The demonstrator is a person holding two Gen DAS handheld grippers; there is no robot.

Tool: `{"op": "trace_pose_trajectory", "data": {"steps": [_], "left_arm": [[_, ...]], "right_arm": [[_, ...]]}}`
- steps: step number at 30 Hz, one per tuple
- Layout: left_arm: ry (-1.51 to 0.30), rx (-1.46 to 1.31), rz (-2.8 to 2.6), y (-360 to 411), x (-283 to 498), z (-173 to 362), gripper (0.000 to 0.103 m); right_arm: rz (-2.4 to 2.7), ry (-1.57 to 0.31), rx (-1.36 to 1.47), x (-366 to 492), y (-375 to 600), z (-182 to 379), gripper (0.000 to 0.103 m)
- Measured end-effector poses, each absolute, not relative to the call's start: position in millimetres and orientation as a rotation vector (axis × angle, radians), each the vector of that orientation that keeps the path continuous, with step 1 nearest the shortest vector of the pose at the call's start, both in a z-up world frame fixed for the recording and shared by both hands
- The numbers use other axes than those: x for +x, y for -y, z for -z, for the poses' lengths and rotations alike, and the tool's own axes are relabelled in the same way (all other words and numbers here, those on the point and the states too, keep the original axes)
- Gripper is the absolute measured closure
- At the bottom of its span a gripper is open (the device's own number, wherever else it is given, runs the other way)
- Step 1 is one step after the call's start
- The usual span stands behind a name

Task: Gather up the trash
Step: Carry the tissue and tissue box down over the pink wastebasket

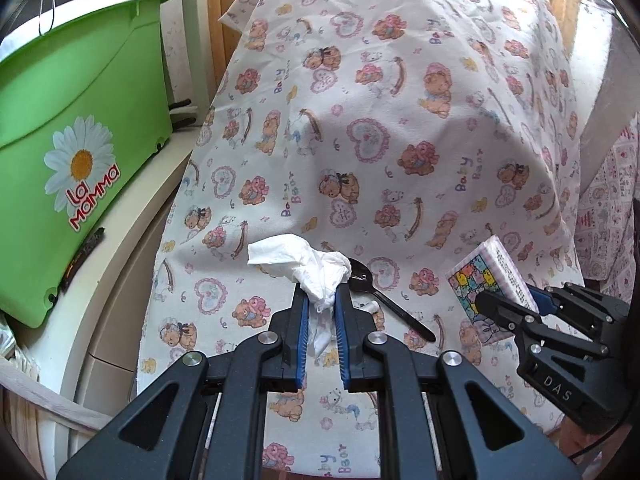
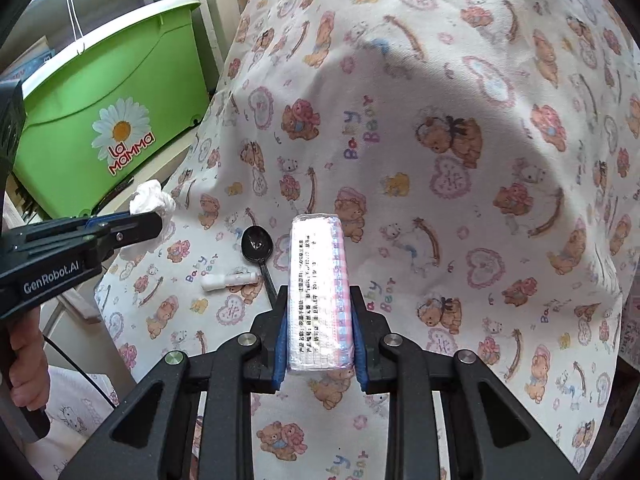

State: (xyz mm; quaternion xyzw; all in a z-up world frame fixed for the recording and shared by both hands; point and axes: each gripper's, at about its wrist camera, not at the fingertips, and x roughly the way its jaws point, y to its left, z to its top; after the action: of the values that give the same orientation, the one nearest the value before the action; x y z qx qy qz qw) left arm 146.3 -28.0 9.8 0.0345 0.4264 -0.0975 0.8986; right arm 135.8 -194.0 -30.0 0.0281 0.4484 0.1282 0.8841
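My left gripper [image 1: 321, 298] is shut on a crumpled white tissue [image 1: 296, 260] and holds it above the bear-print cloth [image 1: 380, 120]. It also shows in the right wrist view [image 2: 154, 222], with the tissue [image 2: 150, 198] sticking out past it. My right gripper [image 2: 320, 300] is shut on a small tissue packet [image 2: 320, 292] with a pink check pattern. In the left wrist view the right gripper [image 1: 508, 300] holds the packet [image 1: 490, 278] at the right. A black plastic spoon [image 2: 258, 246] and a small white plastic piece [image 2: 228, 280] lie on the cloth between the grippers.
A green tub [image 1: 72, 120] with a daisy and "La Mamma" label stands on a white ledge [image 1: 120, 240] to the left of the cloth; it also shows in the right wrist view [image 2: 116, 92]. The cloth drapes over a raised, rounded surface. Wooden panels [image 1: 220, 20] stand behind.
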Motion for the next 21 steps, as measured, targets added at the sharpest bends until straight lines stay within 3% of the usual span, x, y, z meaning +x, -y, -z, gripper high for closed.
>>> {"op": "trace_pose_trajectory", "data": {"steps": [5,10,21], "left_arm": [[-0.912,-0.054,0.25,21,132,-13,0.091],[-0.843,0.012,0.216,27,106,-23,0.091],[-0.866,0.029,0.238,30,36,-12,0.091]], "right_arm": [[-0.204,-0.885,0.119,115,205,14,0.075],[-0.162,-0.812,0.141,83,209,-1,0.075],[-0.196,-0.769,0.127,11,195,-10,0.075]]}}
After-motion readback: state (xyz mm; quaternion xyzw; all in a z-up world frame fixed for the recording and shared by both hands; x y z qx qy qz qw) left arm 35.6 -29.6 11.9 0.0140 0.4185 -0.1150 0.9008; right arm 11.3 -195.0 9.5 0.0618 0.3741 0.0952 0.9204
